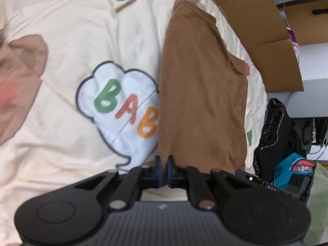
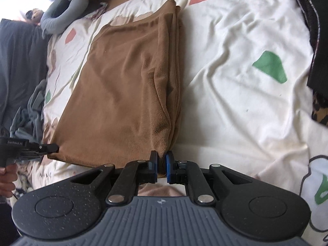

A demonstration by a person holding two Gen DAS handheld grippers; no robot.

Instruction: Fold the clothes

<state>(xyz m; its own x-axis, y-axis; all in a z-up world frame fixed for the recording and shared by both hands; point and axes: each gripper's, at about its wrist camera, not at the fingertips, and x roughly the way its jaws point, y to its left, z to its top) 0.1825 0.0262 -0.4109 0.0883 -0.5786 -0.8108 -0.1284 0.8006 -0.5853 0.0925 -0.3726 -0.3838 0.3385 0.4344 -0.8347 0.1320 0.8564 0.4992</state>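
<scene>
Cream bedding [image 1: 61, 30] with cartoon prints (a speech bubble [image 1: 121, 106] reading "BAB…", green and pink blobs) covers the whole work surface, with cardboard boxes [image 1: 266, 20] and a dark heap of other clothes [image 1: 274, 135] off the edge. So it's a bed doing duty as a folding table.

Lying on it is a brown garment [image 2: 123, 82], soft fleecy-looking stuff, already folded into a long narrow rectangle with stacked layers showing along one side. The left gripper [image 1: 164, 171] is clamped on the near corner at one end of the near edge, and the right gripper [image 2: 162, 169] is pinched tight on the other near corner, brown fabric between its blue pads [image 2: 169, 168].

My read: the lengthwise folds are done, and what's left is probably one more fold, bringing this near edge over toward the far end to halve it, then flattening it. That dark pile looks unfolded, so I'd guess there's more waiting after this one.
</scene>
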